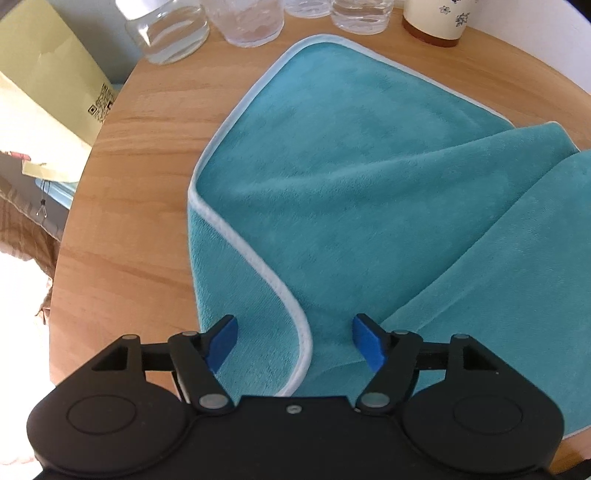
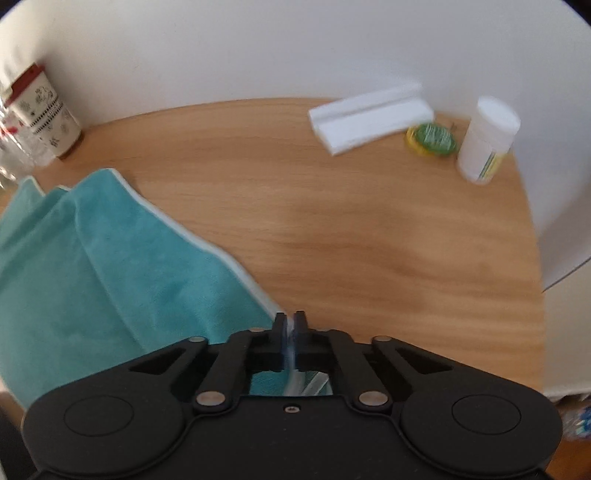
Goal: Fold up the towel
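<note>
the left gripper (image 1: 294,341) hangs low over the teal towel (image 1: 351,192) on the round table (image 1: 147,184), fingers spread wide astride its white-trimmed corner, gripping nothing. the right gripper (image 2: 290,325) has its fingers pinched tight on the towel's edge. glass jars (image 1: 166,33) and a cup (image 1: 439,18) line the far rim.

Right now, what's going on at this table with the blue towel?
A person is folding a teal towel on a round wooden table using two handheld grippers. The right gripper is shut on the towel's white-trimmed edge, pinching it near a corner. The left gripper is open, its blue fingers straddling another trimmed edge without gripping it. The towel is partly doubled over and still rumpled. Clear glasses and a cup stand along the far side.
</note>
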The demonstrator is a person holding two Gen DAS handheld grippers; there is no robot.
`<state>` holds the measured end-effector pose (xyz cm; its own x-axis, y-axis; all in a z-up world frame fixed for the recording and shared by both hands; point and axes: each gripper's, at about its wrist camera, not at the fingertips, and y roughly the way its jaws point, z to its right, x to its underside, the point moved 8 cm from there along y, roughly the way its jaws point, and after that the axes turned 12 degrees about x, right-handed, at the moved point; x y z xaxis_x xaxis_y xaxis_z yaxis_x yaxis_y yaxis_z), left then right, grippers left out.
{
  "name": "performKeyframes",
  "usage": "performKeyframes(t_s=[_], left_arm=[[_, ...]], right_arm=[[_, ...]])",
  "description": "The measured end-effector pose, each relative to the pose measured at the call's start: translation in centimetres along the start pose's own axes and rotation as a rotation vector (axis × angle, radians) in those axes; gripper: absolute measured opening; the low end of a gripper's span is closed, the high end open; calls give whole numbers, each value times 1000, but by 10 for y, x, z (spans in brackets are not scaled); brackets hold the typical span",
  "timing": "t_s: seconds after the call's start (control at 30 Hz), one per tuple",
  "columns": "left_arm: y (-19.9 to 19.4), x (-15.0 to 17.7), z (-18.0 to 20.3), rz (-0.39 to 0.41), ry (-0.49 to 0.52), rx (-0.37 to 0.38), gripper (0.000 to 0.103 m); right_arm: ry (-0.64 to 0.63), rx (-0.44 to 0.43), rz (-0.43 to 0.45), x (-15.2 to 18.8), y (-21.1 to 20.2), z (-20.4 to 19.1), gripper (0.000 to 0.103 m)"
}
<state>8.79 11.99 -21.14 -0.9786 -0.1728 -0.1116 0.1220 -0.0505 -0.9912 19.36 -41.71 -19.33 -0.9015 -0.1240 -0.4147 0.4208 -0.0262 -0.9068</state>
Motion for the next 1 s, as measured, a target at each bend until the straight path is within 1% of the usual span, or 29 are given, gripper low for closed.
performKeyframes(t_s=[0.07,0.13,0.2,0.27,0.3,0.33,0.37,0.4,0.5,0.57,0.6,0.63,0.67,0.7,0.77,0.83,0.9,0.93,0.97,1.0], left_arm=[[-2,2,-5,3,24,-27,69],[-3,5,-8,8,32,-33,65],[-5,6,-12,10,11,-25,52],[-6,6,-18,6,-15,-35,42],[-6,7,-19,5,-12,-41,39],[-7,7,-20,3,-3,-58,36],[-7,8,-22,2,9,-84,30],[-7,9,-23,0,16,-97,30],[-8,12,-26,0,1,-102,30],[-9,14,-29,-12,-10,-115,30],[-10,15,-30,-17,-15,-120,30],[-11,15,-31,-21,-20,-121,30],[-13,14,-32,-16,-30,-112,30],[-17,13,-33,-5,-43,-95,31],[-23,10,-34,13,-64,-71,35],[-34,-1,-35,60,-71,-59,39],[-43,-16,-37,109,-63,-46,45],[-46,-25,-38,134,-58,-42,48],[-48,-34,-39,160,-52,-40,52],[-49,-44,-40,180,-46,-37,54]], right_arm=[[5,29,47,-12,-8,6,1],[10,34,61,-20,-12,11,1],[1,48,75,-30,-14,15,0],[-18,73,109,-40,-16,17,0],[-31,90,123,-45,-17,17,0],[-48,112,133,-50,-16,18,0],[-67,138,145,-55,-14,19,0],[-88,168,162,-63,-11,19,0],[-150,274,221,-92,5,20,0],[-171,312,195,-100,21,22,0],[-159,322,172,-102,28,23,0],[-145,336,163,-104,31,24,3],[-141,346,177,-105,29,24,5],[-128,334,190,-105,23,21,5],[-97,255,179,-93,6,10,10],[-101,214,153,-73,-8,-5,29],[-109,131,109,-48,-18,-26,33],[-117,87,74,-28,-22,-41,33],[-127,61,40,-9,-25,-54,33],[-128,46,17,5,-27,-62,33]])
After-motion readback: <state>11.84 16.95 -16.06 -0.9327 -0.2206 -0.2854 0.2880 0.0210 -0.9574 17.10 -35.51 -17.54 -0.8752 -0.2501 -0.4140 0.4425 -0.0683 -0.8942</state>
